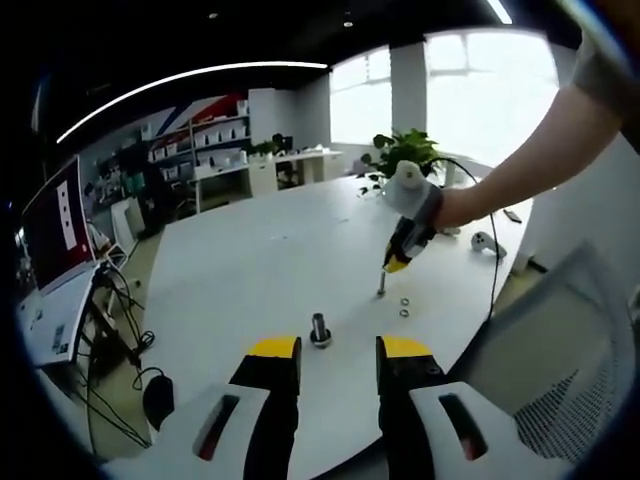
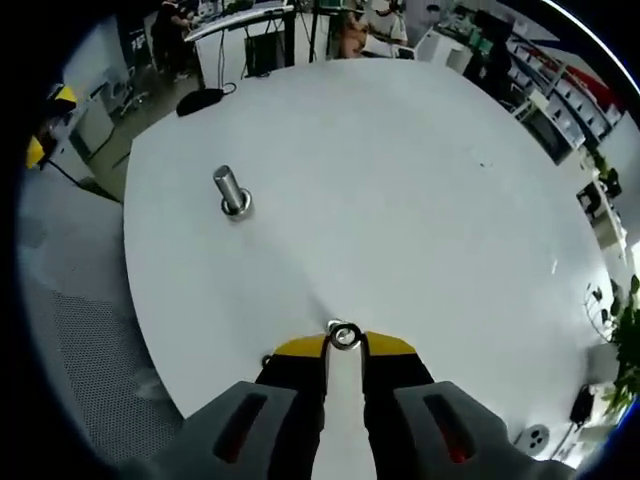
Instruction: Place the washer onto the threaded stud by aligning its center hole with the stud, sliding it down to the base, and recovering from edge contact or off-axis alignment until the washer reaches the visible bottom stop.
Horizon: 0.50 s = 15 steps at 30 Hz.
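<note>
The steel threaded stud (image 1: 320, 328) stands upright on the round white table (image 1: 250, 260), just ahead of my left gripper (image 1: 340, 350). That gripper is open with nothing between its yellow-tipped jaws. Beyond the stud, my right gripper (image 1: 383, 288) points down at the tabletop, held by a person's arm. Two loose washers (image 1: 404, 306) lie just right of its tip. In the right gripper view, a small steel washer (image 2: 343, 336) sits between the tips of my right gripper (image 2: 344, 345), whose jaws are closed in against its sides. The stud (image 2: 231, 192) stands far off to the upper left.
A mesh office chair (image 1: 575, 350) sits at the table's right edge. A potted plant (image 1: 400, 150) and a small white device (image 1: 485, 242) are at the far side. A monitor (image 1: 55, 215) and cables stand to the left. Another small ring (image 2: 267, 358) lies beside my right jaws.
</note>
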{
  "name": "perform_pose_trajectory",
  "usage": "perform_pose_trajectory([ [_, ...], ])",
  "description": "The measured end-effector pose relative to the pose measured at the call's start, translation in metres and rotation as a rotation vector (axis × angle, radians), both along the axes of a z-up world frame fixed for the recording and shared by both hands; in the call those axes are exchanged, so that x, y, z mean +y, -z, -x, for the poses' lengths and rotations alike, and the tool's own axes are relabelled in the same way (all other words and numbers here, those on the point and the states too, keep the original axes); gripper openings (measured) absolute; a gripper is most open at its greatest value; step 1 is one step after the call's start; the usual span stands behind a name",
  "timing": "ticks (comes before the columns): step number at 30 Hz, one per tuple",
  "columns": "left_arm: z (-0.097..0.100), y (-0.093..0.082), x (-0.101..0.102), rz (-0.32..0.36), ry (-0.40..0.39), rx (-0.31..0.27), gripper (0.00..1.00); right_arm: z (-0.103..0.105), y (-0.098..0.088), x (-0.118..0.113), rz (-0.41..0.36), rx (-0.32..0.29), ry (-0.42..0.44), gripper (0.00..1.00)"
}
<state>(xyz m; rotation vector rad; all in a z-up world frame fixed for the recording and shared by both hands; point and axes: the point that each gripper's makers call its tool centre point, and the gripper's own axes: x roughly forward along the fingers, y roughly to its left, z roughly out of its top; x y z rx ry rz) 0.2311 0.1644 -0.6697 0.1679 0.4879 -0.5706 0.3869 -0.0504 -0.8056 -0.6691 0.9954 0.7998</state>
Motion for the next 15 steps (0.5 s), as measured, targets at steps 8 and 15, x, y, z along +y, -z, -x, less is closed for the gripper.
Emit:
perform_pose_trajectory([
  [8,-0.001,0.0,0.001,0.004,-0.003,0.0,0.28,-0.002,0.007,0.001,0.015,0.027,-0.002,0.15],
  [15,-0.001,0.001,0.001,0.004,-0.003,0.007,0.28,-0.002,0.013,0.001,0.029,0.033,-0.01,0.15],
])
